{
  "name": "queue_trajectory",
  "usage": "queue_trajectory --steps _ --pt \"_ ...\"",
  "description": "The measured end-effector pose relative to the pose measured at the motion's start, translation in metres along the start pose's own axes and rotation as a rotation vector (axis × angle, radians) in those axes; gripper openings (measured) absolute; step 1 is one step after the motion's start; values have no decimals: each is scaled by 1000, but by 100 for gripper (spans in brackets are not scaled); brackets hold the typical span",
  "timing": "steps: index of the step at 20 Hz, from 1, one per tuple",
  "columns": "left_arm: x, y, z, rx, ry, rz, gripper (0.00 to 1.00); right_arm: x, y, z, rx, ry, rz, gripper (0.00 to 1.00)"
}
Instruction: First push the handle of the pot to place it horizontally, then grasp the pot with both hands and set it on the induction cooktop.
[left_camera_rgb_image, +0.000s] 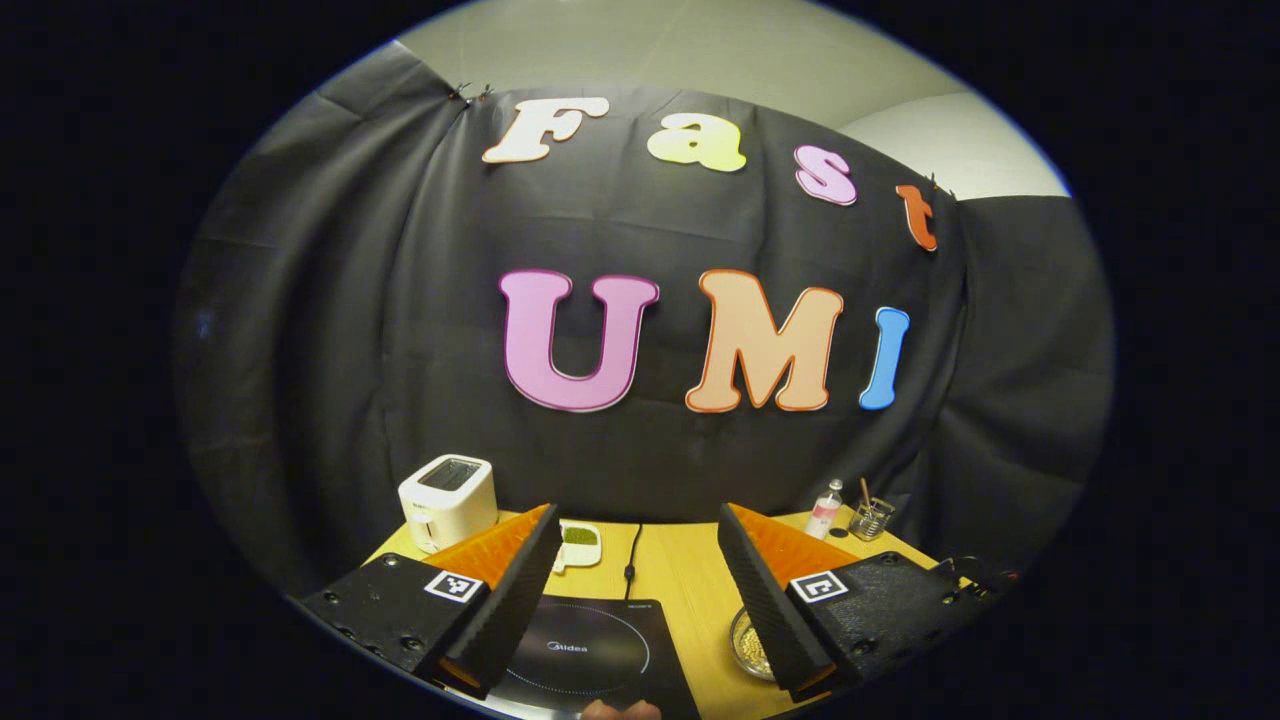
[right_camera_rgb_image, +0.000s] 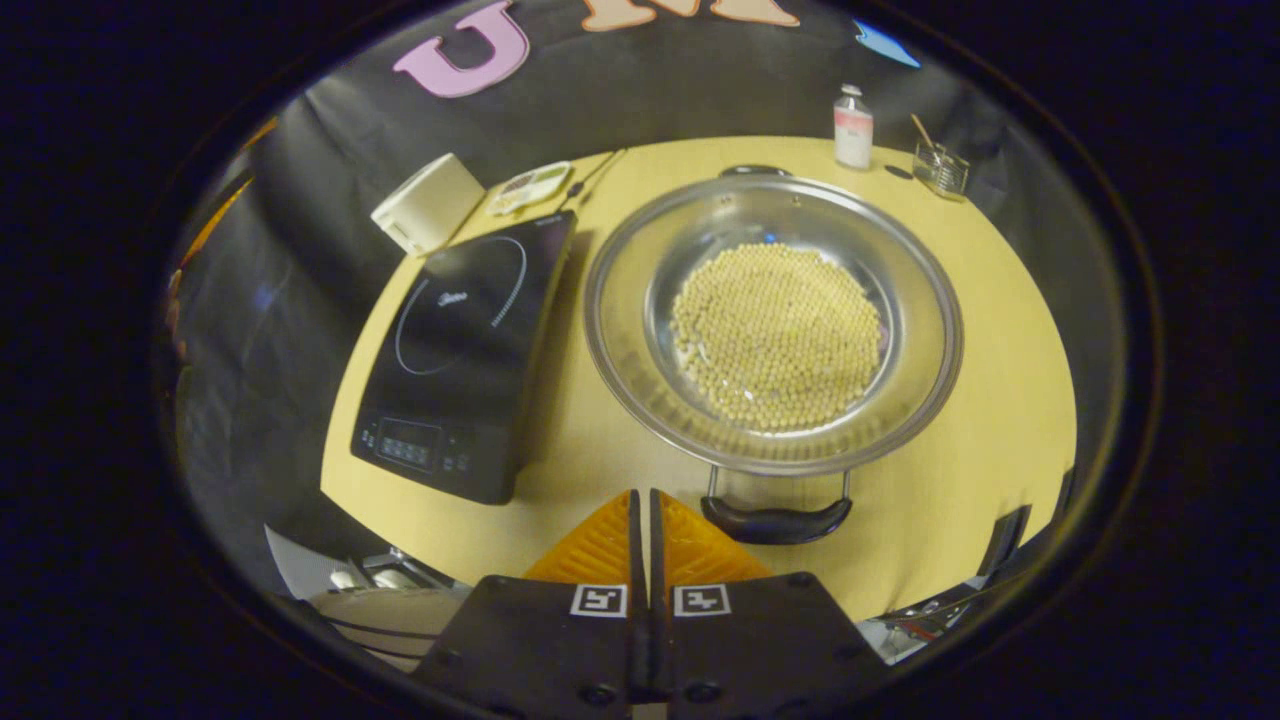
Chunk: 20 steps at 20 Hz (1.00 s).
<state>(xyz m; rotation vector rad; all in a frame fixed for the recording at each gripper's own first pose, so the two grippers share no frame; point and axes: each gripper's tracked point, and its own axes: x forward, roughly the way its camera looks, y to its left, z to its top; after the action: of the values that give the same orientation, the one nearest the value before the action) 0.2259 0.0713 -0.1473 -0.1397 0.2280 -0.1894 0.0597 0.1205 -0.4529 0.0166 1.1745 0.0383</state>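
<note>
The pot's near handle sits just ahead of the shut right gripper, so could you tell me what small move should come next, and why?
Probably nudge the near handle sideways with the shut right gripper: the pot rests beside the induction cooktop, ungrasped.

Pot (right_camera_rgb_image: 773, 325): steel, wide, shallow, holding pale beans; 1 black handle (right_camera_rgb_image: 776, 520) nearest. Induction cooktop (right_camera_rgb_image: 462, 357): black, flat, just beside it.

Silver pot (right_camera_rgb_image: 620, 330), black cooktop (right_camera_rgb_image: 460, 370), yellow table (right_camera_rgb_image: 1000, 400).
</note>
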Motion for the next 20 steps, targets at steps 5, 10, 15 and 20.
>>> queue_trajectory --steps 5,10,15,20 --pt "9 12 -13 -13 32 -6 96 7 -11 7 82 5 -35 3" --pt "14 19 -12 1 37 -11 96 9 -33 -1 74 44 -98 2" --pt "13 19 -20 -5 55 -29 96 3 -68 0 89 62 -146 2" --pt "8 12 -24 13 64 -10 96 -2 -97 0 81 74 -155 2"
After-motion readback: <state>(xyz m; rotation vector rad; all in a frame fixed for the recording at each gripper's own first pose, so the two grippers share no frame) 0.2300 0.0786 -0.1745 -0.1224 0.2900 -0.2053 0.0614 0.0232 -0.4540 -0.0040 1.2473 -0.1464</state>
